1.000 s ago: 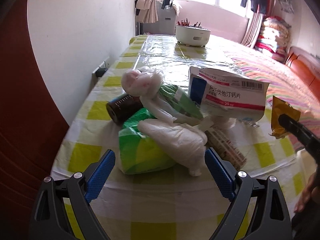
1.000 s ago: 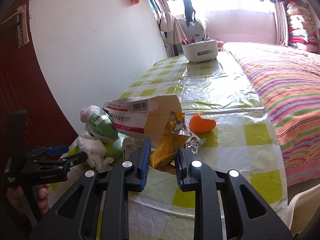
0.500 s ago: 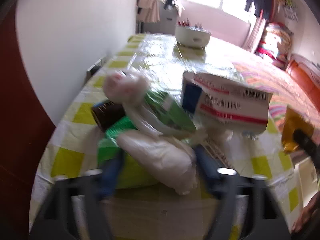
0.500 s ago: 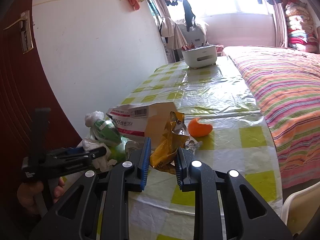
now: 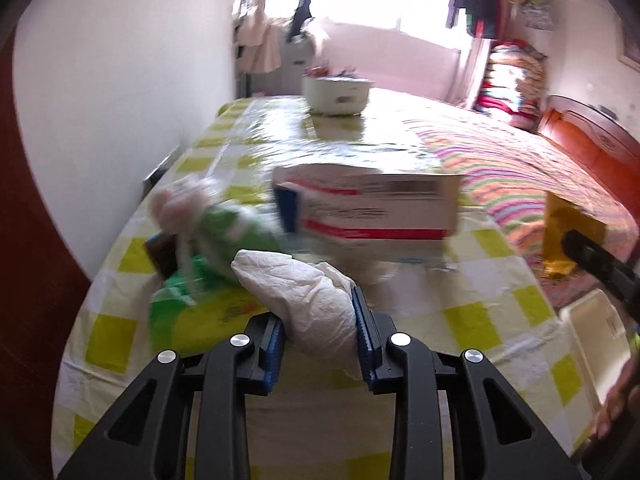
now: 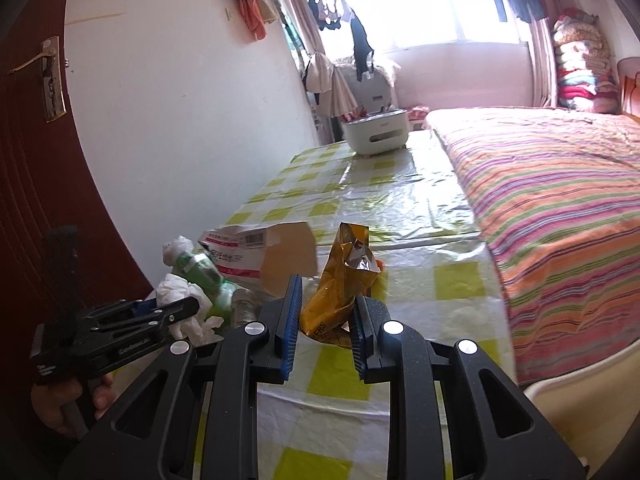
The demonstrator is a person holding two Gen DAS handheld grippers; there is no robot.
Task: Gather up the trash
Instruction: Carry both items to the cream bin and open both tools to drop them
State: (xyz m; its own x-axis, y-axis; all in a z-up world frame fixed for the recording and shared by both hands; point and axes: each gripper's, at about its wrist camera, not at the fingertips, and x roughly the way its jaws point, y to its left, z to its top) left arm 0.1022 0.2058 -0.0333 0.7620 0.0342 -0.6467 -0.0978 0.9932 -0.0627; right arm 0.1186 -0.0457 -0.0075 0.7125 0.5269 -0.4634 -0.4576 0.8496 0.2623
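Two claws grip trash: left (image 5: 318,322) crumpled white tissue (image 5: 304,292), right (image 6: 325,312) yellow wrapper (image 6: 340,280).

Left wrist cam sat low at the near end of the tabletop (image 5: 472,324), looking along it toward the window, close on the white tissue wad (image 5: 304,292). Right wrist cam sat further right and slightly higher, same heading. Both caught the medicine box (image 5: 372,208) (image 6: 240,252), white pot (image 5: 336,94) (image 6: 376,132), striped bed (image 5: 516,168) (image 6: 560,184), and each other's hand-held gripper.
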